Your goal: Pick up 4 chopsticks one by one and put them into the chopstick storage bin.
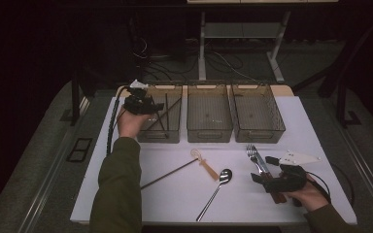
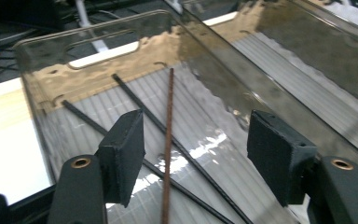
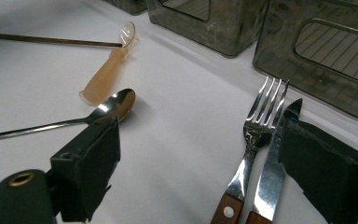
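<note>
My left gripper (image 1: 158, 107) (image 2: 196, 140) hangs over the left clear bin (image 1: 167, 135) (image 2: 98, 51) with its jaws apart. A brown chopstick (image 2: 169, 140) stands between the pads without touching them, its far end down in the bin. Two black chopsticks (image 2: 135, 95) lie on the bin floor. My right gripper (image 1: 263, 169) (image 3: 200, 154) is open low over the white table. A wood-handled fork (image 1: 251, 151) (image 3: 261, 121) and knife (image 3: 272, 172) lie just inside its right jaw.
A metal spoon (image 1: 221, 182) (image 3: 112, 105), a small pale plastic spoon (image 1: 204, 162) (image 3: 107, 74) and another brown chopstick (image 1: 167, 174) (image 3: 46, 40) lie mid-table. The middle bin (image 1: 209, 131) and the right bin (image 1: 260, 133) stand beside the left one at the back.
</note>
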A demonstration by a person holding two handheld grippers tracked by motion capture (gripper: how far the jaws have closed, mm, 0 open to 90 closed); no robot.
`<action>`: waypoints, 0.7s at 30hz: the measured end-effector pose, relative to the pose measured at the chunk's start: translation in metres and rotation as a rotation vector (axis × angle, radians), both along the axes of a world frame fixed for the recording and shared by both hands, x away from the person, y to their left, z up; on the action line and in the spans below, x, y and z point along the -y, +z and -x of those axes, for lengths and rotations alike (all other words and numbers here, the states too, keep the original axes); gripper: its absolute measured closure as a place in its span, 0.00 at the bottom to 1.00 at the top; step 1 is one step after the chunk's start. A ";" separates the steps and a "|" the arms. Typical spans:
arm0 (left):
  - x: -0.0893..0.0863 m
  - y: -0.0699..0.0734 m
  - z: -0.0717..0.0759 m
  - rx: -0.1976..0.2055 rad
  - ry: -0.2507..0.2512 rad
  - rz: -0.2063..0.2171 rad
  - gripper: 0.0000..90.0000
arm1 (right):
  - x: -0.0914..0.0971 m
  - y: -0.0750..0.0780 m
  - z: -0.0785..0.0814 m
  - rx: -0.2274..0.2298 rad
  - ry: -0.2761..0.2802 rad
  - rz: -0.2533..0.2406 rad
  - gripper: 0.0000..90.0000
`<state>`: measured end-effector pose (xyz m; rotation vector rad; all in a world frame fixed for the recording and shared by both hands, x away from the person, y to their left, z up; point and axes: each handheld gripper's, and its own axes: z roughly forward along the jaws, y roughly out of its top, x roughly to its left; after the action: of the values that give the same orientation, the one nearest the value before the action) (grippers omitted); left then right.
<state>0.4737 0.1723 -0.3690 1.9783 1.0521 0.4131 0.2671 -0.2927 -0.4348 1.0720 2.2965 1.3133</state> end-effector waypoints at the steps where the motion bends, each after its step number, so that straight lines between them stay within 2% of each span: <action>1: 0.000 0.000 0.002 -0.004 -0.016 0.003 0.36 | 0.000 0.000 0.000 0.001 0.000 0.001 0.15; 3: -0.001 0.001 0.006 -0.010 -0.047 0.016 0.33 | -0.001 0.000 0.000 0.004 0.002 0.003 0.15; 4: 0.000 0.001 0.008 -0.025 -0.045 0.032 0.31 | -0.001 0.000 0.000 0.006 0.003 0.005 0.15; 9: -0.002 0.005 0.024 -0.014 -0.088 0.054 0.26 | -0.001 0.001 0.000 0.004 0.001 0.002 0.15; 14: -0.004 0.012 0.042 -0.005 -0.140 0.038 0.22 | 0.000 0.001 0.001 0.005 -0.002 0.001 0.15; 16: -0.004 0.013 0.050 -0.013 -0.148 0.046 0.20 | -0.001 0.001 0.001 0.007 -0.003 0.001 0.15; 21: -0.006 0.012 0.075 -0.007 -0.183 0.019 0.18 | -0.001 0.000 0.000 0.006 -0.002 0.005 0.15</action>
<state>0.3983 0.1787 -0.3566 2.0397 0.8661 0.2964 0.2669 -0.2915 -0.4347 1.0663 2.2926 1.3075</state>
